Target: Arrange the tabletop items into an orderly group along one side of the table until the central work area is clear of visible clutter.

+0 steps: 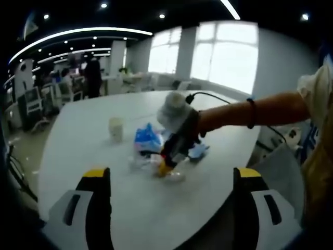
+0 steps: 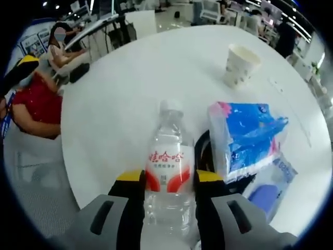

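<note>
1. The water bottle (image 2: 167, 172) lies between the two jaws of my right hand-held gripper (image 2: 169, 182), its white cap pointing away from me across the bench (image 2: 130, 94). The yellow-tipped jaws press against the red-and-white label from both sides, so my right hand-held gripper is pinching the bottle.
2. Just beside the bottle, on its right in the right gripper view, sits a blue tissue pack (image 2: 244, 136) with a pink edge. A dark object lies between the two, partly hidden; I cannot tell what it is. A flat blue packet (image 2: 270, 195) lies nearer to me, beside the tissue pack.
3. Farther off, a white paper cup (image 2: 240, 63) stands upright, well apart from the bottle.
4. In the left gripper view my left hand-held gripper (image 1: 171, 179) has its jaws spread wide with nothing between them, hovering near the bench's (image 1: 83, 146) near edge.
5. From there I see the clutter grouped near the middle of the bench: the paper cup (image 1: 116, 128), the tissue pack (image 1: 147, 138), and my right hand-held gripper (image 1: 169, 164) reaching in from the right with my arm behind it, down among the items.
6. At the bench's left edge in the right gripper view, a person in red (image 2: 36, 107) sits.
</note>
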The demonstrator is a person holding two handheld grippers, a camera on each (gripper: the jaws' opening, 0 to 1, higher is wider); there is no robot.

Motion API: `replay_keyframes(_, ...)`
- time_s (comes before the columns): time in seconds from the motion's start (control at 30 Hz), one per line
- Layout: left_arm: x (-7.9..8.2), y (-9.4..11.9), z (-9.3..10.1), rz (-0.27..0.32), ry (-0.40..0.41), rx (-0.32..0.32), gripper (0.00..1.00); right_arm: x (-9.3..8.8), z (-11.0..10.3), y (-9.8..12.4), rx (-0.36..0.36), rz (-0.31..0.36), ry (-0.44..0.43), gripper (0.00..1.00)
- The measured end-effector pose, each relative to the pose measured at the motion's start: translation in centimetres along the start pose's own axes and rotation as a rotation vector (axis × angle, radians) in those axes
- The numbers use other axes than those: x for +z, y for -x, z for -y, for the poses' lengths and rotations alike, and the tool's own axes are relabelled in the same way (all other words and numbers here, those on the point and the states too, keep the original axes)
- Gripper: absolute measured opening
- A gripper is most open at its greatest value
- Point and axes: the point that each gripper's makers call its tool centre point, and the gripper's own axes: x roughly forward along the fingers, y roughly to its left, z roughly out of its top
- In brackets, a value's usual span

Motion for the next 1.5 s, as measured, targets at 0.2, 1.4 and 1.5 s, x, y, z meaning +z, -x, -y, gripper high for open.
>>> replay_keyframes(0.2,-0.3,-0.2,0.0,-0.008,0.019,-0.002,0.93,-0.2,0.0,-0.4,-0.012,-0.023,0.007,0.39)
replay_keyframes(1.4,-0.2,-1.9,-1.3,-0.012,0.117,0.011,0.84,1.0,-0.9,1.2,-0.048,0.193,-0.011,0.33)
replay_keyframes(1.5,-0.2,-2.0,-1.3,-0.013,0.111,0.013,0.84,1.2,-1.0,1.5,-0.046,0.208,-0.006,0.33)
